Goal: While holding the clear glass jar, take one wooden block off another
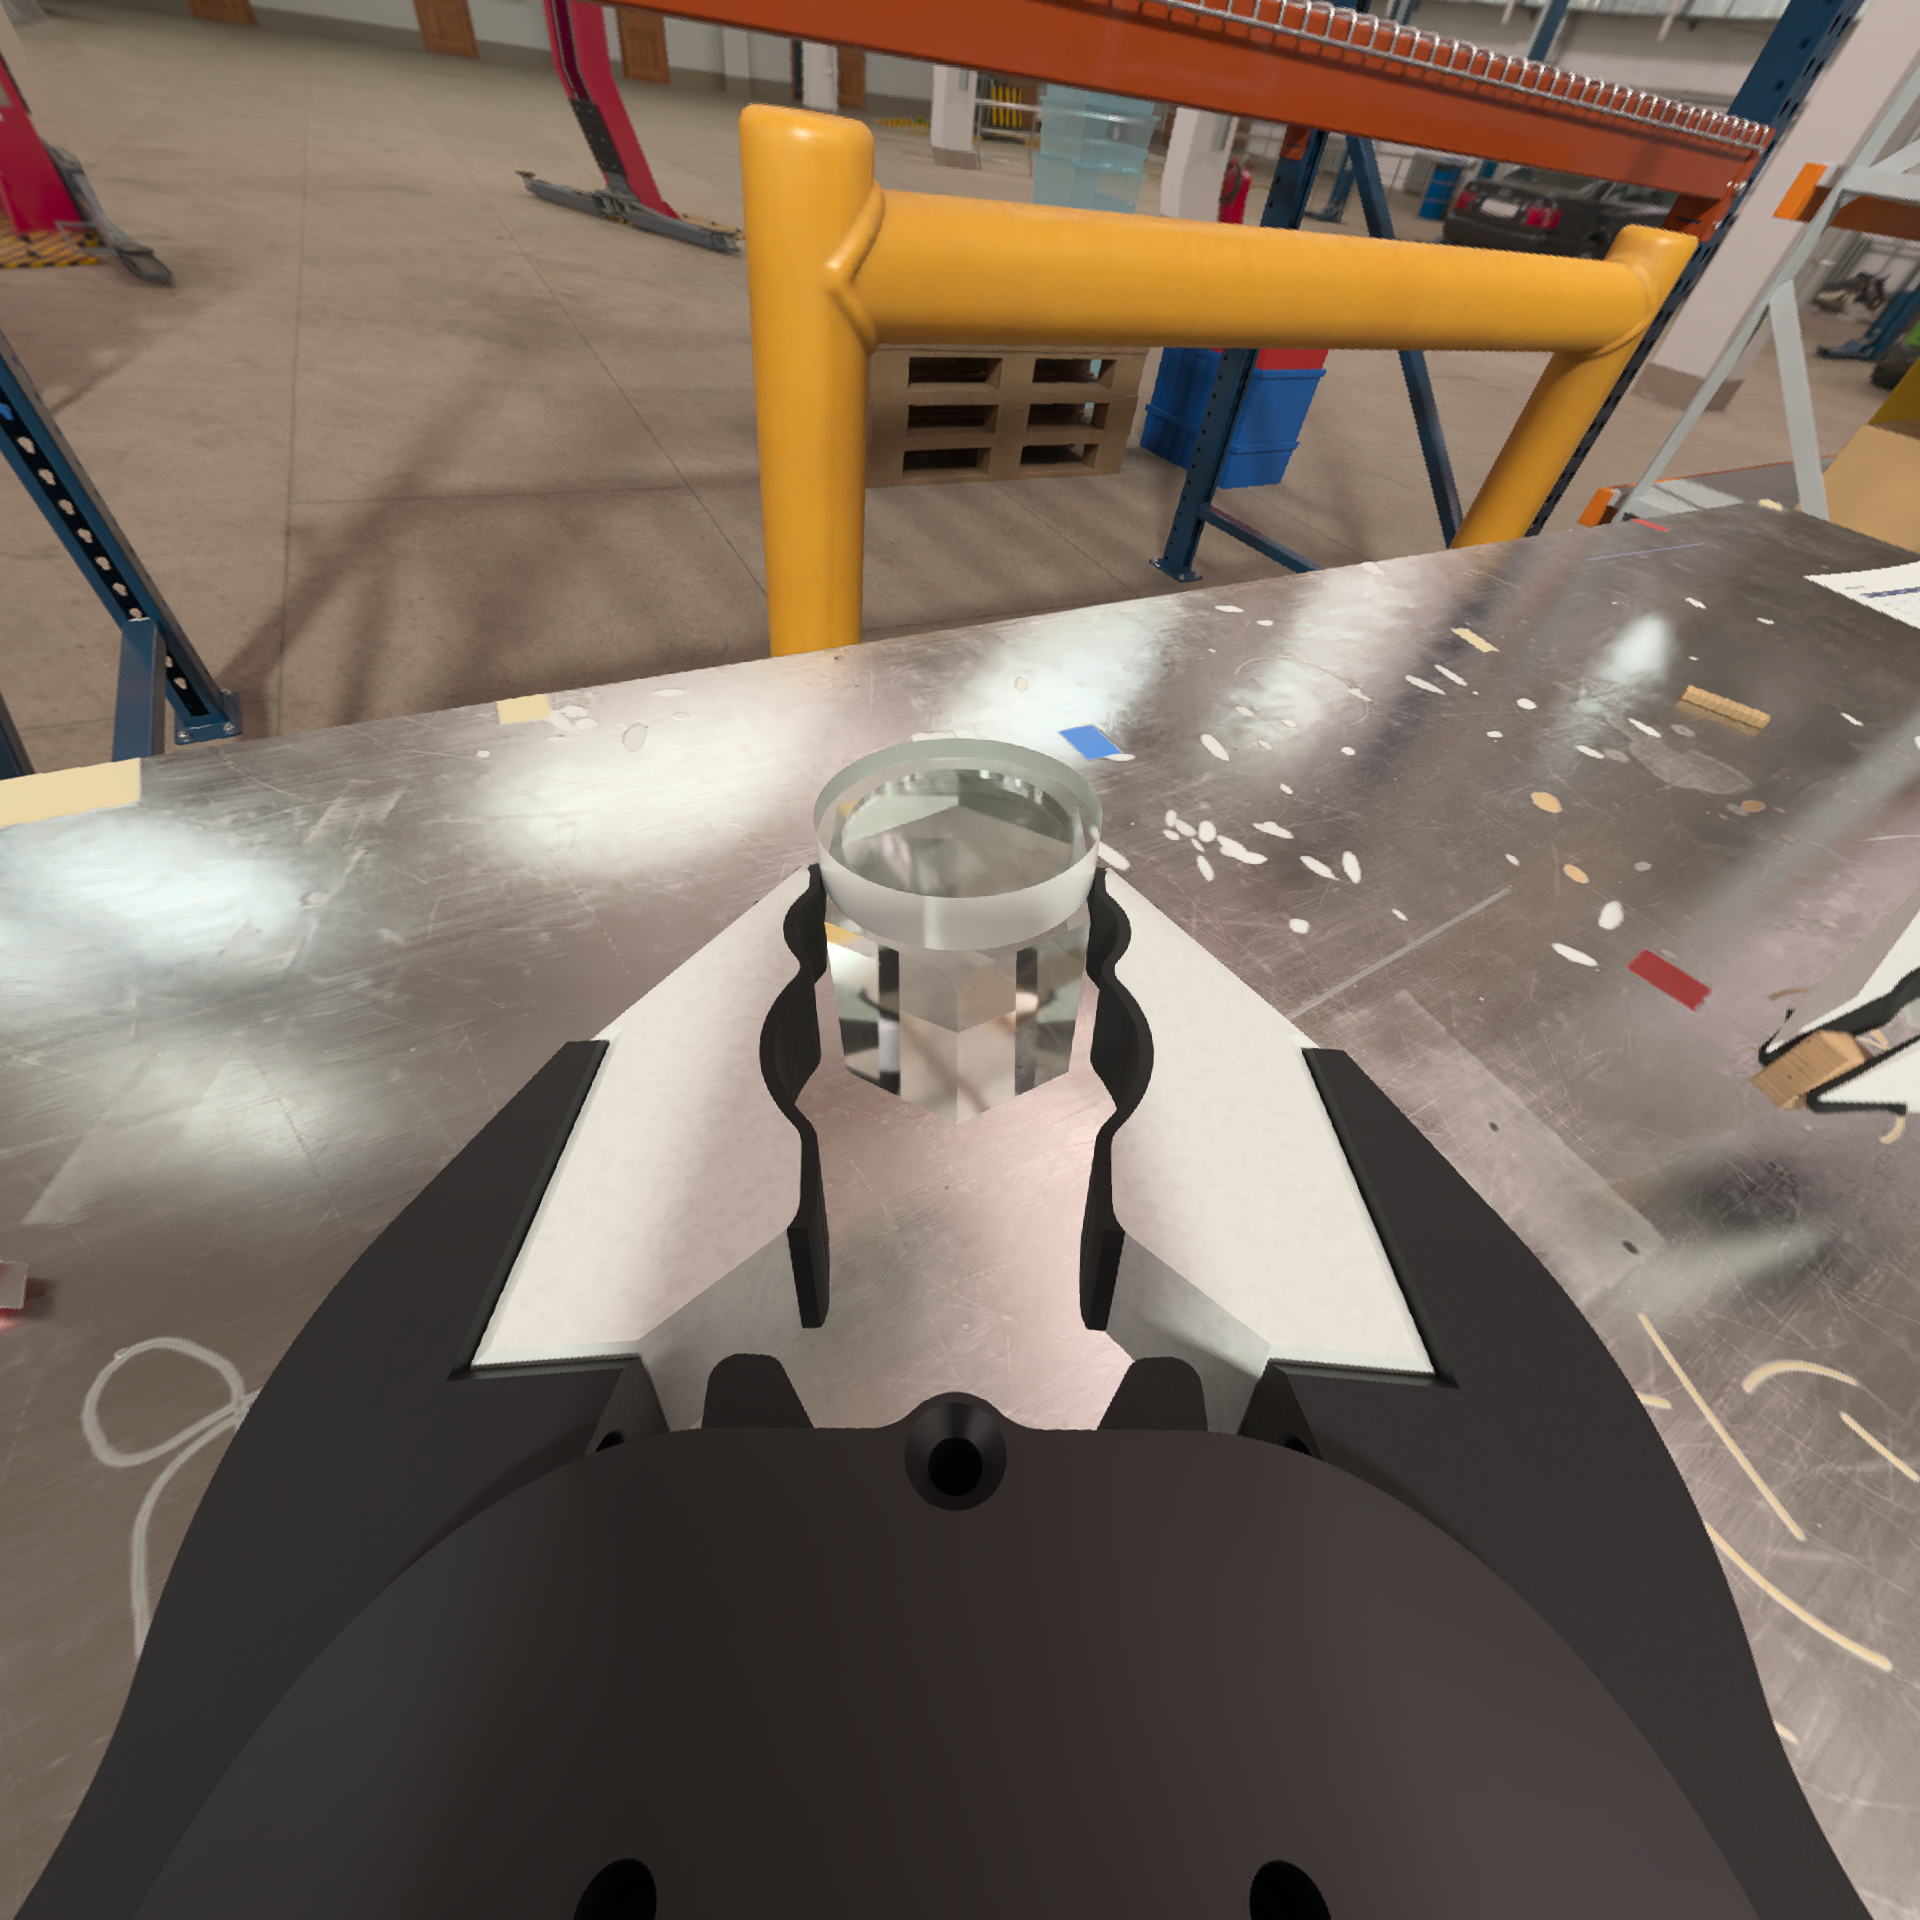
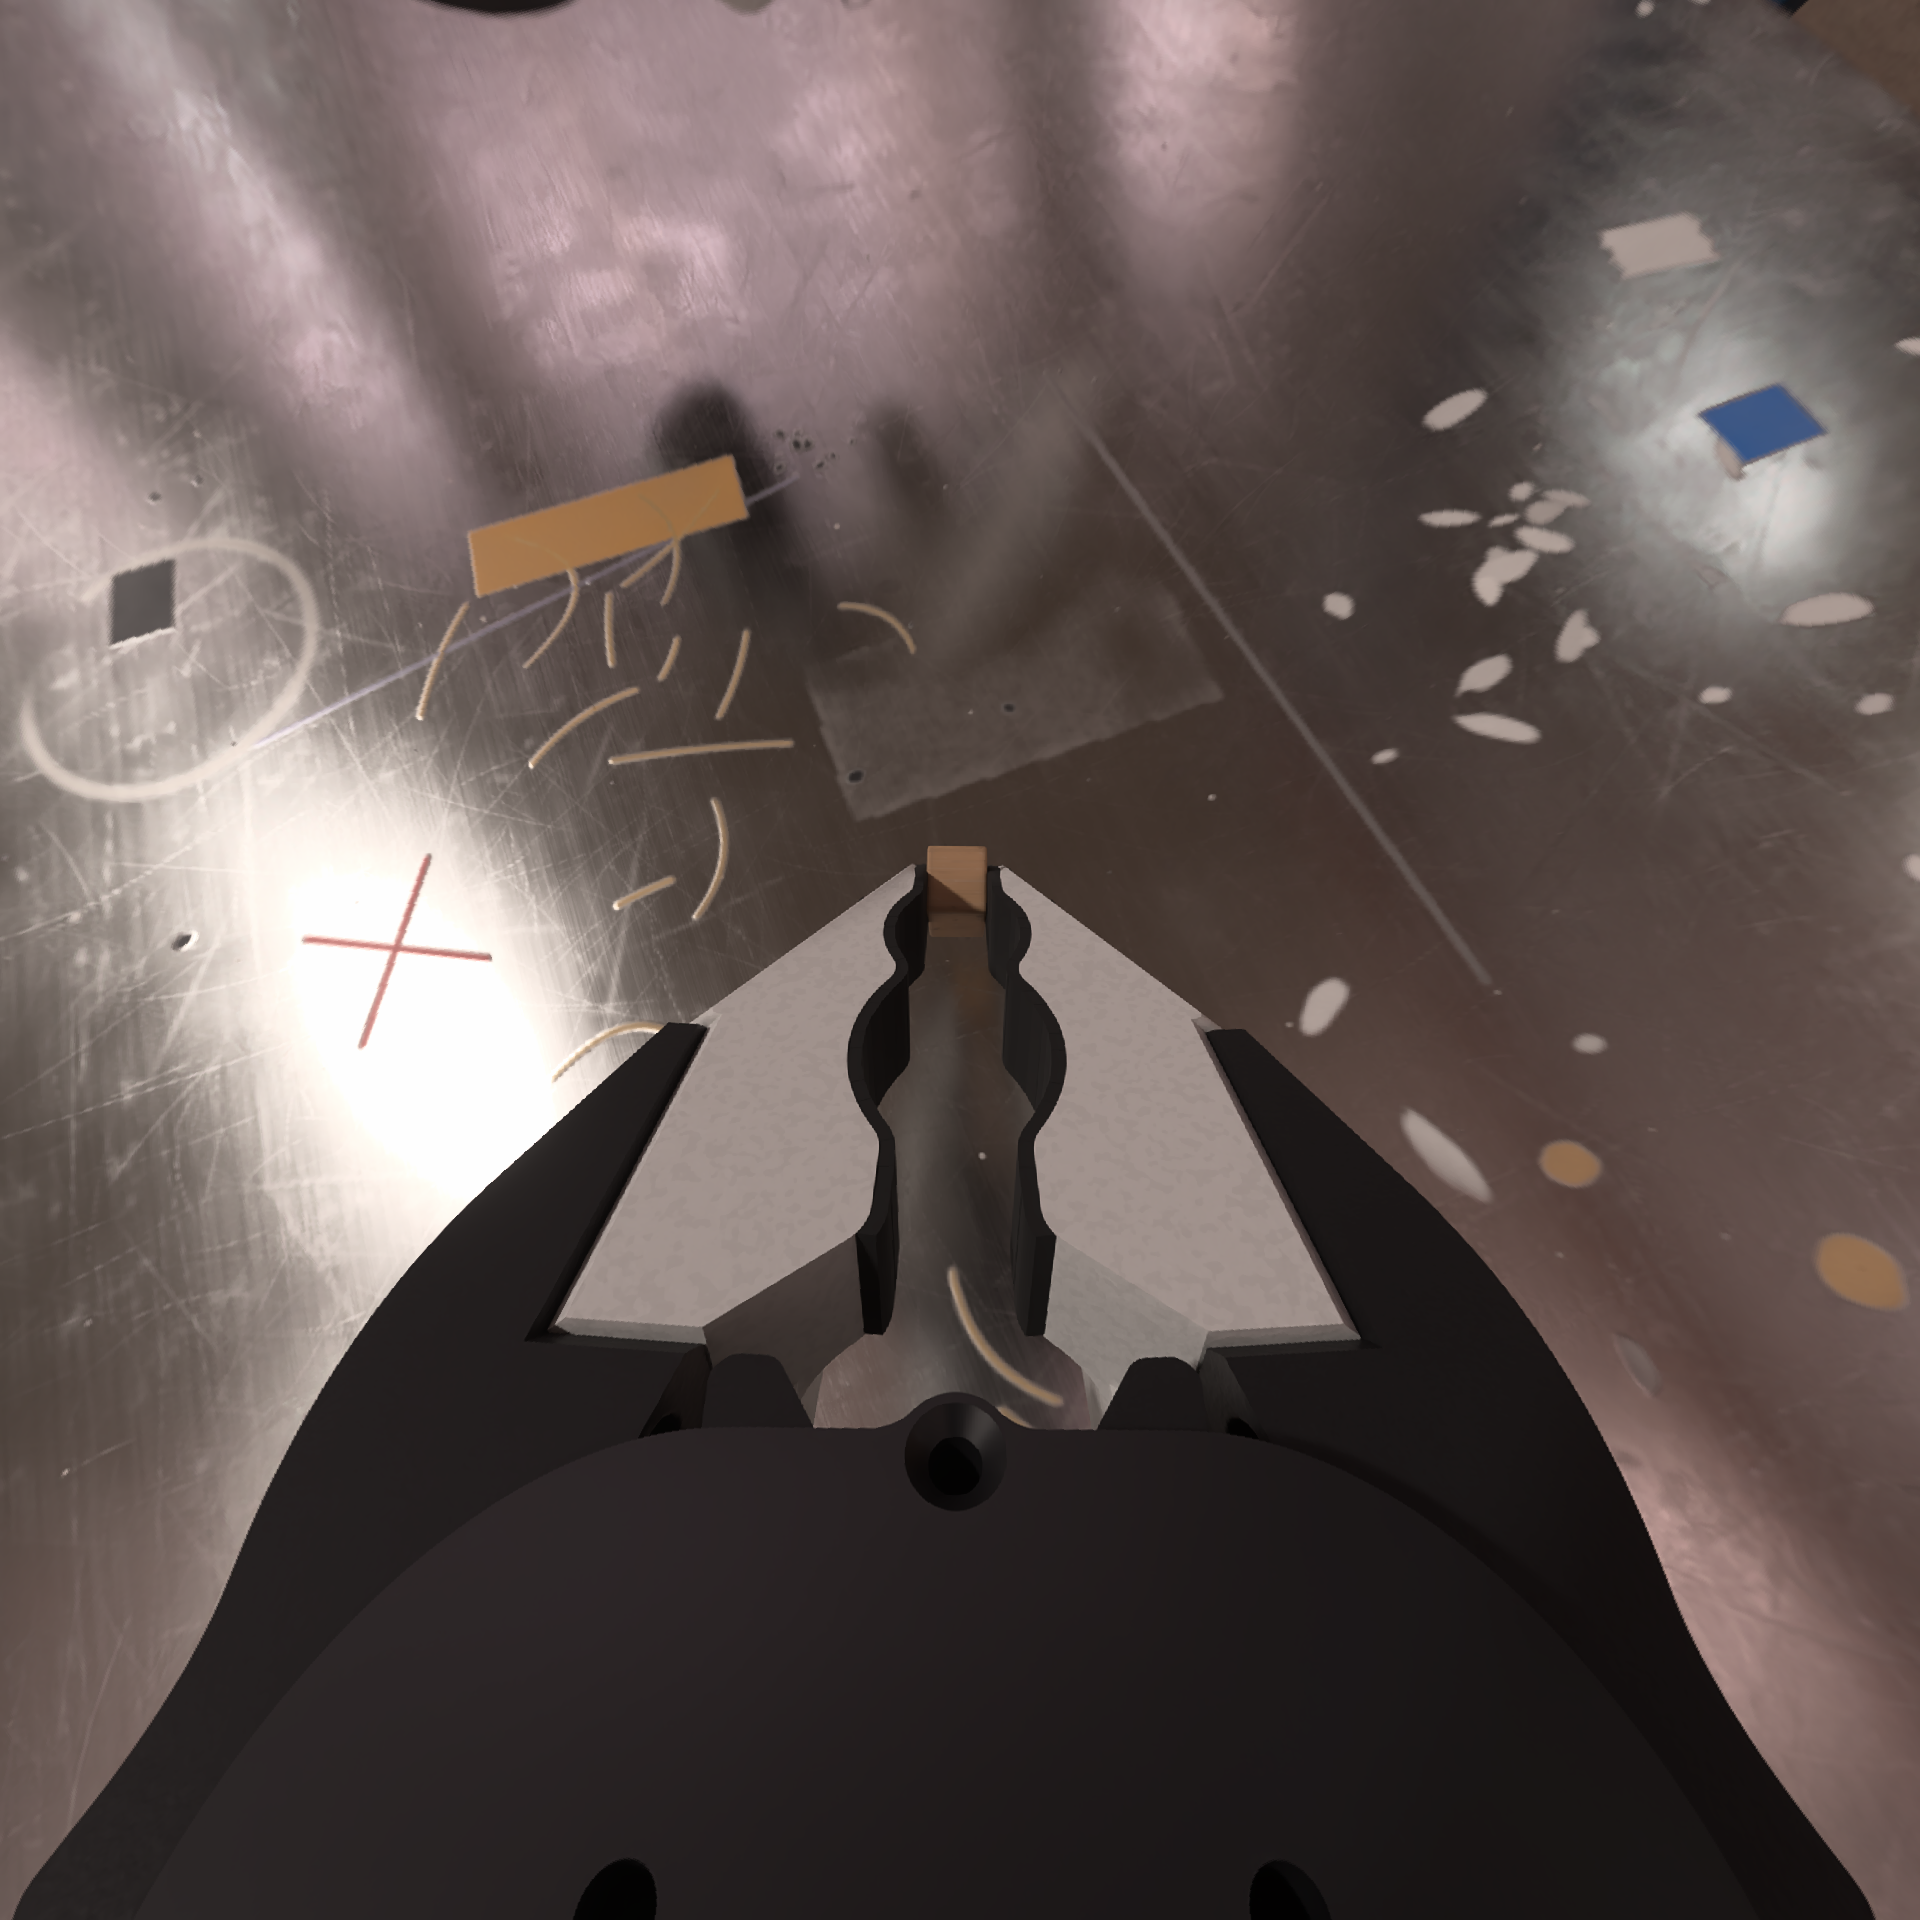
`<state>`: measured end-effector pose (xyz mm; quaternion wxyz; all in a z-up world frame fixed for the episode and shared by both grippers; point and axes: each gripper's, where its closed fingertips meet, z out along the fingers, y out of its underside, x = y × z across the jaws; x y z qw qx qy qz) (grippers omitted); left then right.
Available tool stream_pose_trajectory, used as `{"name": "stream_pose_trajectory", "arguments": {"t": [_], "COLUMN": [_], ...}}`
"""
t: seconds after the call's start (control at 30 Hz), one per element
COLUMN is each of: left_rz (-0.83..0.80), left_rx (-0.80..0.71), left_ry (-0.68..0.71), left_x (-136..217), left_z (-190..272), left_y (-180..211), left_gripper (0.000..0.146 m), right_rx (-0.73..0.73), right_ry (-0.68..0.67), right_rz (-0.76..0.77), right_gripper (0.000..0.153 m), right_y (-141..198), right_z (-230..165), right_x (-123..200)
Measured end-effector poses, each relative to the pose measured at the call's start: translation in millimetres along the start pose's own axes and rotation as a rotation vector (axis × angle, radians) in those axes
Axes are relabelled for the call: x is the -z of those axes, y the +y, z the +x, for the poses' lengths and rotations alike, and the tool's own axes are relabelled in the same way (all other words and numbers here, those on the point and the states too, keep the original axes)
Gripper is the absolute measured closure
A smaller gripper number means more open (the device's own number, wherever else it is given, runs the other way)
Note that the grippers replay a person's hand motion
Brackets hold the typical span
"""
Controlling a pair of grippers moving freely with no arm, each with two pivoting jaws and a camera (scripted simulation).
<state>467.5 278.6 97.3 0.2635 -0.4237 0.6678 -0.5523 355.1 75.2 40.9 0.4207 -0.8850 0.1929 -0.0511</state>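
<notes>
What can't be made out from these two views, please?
- Second wooden block: in the right wrist view, the right gripper shows only one block at its tips; whatever lies beneath is hidden.
- Right gripper in the left wrist view: cut off by the right edge.
- Glass jar: its base blends into table reflections.

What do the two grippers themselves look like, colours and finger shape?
Both match: the left gripper and right gripper have a rounded matte-black body, black outer arms, and white wedge-shaped fingers tapering forward, lined with wavy black pads. No cables or markings visible.
</notes>
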Motion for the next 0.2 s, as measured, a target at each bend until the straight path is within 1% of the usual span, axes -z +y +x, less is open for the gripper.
{"name": "stream_pose_trajectory", "arguments": {"t": [0.2], "left_rz": [-0.011], "left_rx": [-0.010], "left_ry": [-0.006], "left_x": [0.1], "left_z": [0.8], "left_y": [1.3], "left_gripper": [0.096], "right_rx": [0.046], "right_ry": [0.043], "right_rz": [-0.056], "right_gripper": [0.143], "right_y": [6.4], "right_z": [-8.2], "right_x": [-16.5]}}
